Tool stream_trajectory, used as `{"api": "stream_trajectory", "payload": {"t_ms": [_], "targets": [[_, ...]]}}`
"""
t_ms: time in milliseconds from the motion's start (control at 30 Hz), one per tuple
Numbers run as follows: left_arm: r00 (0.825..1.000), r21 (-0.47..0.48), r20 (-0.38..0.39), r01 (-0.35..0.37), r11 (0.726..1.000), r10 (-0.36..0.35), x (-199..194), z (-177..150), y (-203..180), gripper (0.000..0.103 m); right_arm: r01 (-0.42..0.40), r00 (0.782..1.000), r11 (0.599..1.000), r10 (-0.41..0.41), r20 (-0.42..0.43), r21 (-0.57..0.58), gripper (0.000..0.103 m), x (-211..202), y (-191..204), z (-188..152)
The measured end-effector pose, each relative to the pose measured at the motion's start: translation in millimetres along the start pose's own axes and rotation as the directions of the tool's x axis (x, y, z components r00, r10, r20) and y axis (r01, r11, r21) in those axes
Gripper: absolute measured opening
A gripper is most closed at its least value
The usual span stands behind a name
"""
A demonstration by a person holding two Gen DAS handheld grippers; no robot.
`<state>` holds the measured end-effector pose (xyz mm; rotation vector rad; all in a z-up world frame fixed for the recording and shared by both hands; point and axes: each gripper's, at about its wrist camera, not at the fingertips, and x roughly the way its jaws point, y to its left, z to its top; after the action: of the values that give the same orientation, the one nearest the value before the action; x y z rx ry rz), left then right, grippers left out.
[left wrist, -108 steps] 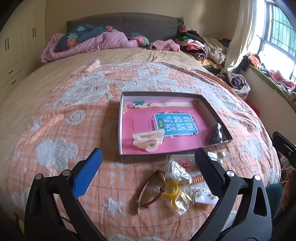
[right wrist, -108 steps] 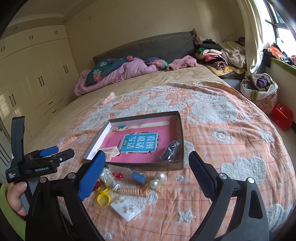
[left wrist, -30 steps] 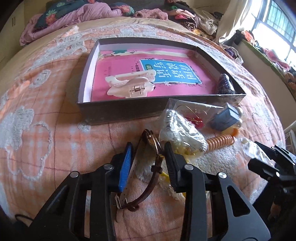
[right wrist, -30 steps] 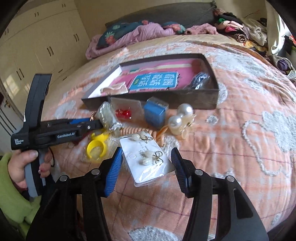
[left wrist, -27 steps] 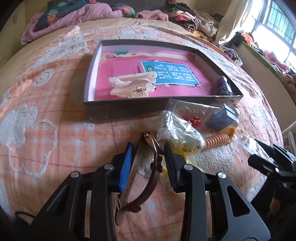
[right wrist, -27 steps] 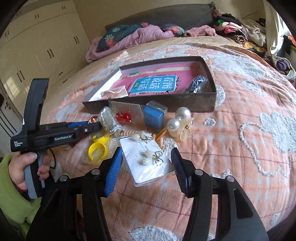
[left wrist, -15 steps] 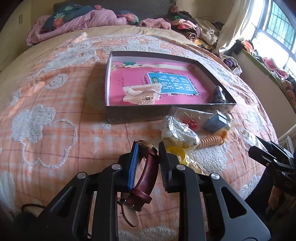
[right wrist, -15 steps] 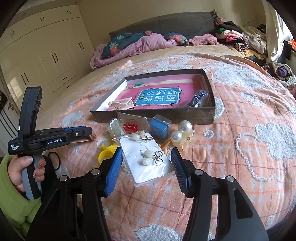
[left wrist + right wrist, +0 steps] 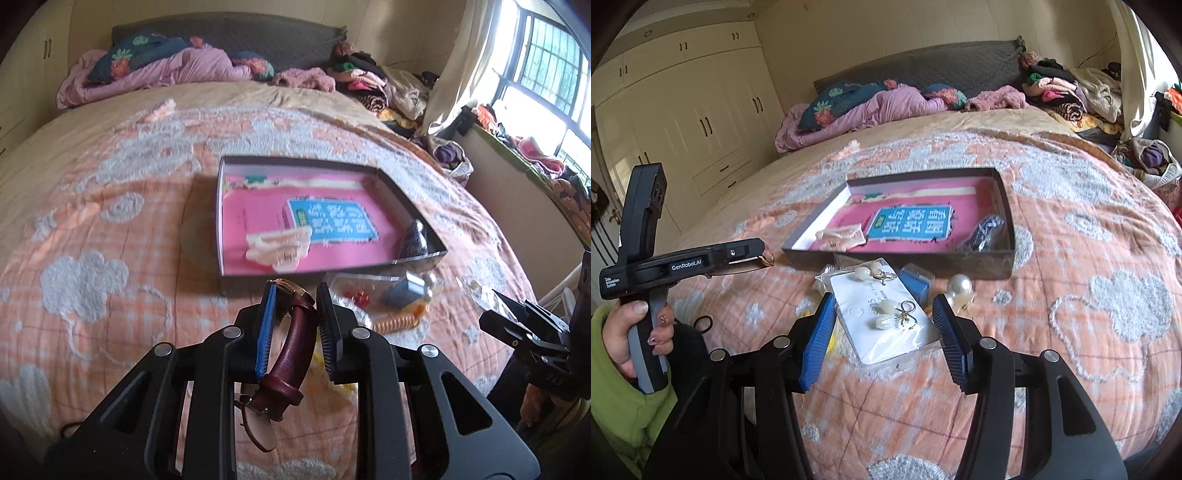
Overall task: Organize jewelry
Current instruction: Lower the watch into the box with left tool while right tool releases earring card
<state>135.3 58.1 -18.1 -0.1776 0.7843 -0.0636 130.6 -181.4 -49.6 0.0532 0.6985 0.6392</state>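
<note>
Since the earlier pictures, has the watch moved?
Yes. The watch, clamped in the left gripper, has risen off the bedspread, near the box.

A bed with an orange and white quilt [image 9: 1089, 258]. On it sits a shallow dark tray [image 9: 897, 260] with a pink lining. Just in front of the tray lie a blue box [image 9: 918, 282], pearl earrings [image 9: 958, 286], an orange spiral band [image 9: 395, 324] and clear packets [image 9: 347, 291]. A rumpled pink blanket [image 9: 871, 107] lies by the headboard.

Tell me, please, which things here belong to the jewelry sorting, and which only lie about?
Job: watch in left gripper; earring card in right gripper; box; pearls.
Lying about: blanket; clothes pile.
</note>
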Motion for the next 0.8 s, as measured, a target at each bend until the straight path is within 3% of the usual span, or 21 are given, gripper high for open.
{"api": "stream_trajectory", "payload": {"t_ms": [800], "targets": [[1.000,0.036,0.014,0.026,0.999,-0.026,28.7,64.6,-29.7,0.015,-0.001,0.992,1.000,0.003,0.130,-0.014,0.052,-1.2,-21.9,88.5]]}}
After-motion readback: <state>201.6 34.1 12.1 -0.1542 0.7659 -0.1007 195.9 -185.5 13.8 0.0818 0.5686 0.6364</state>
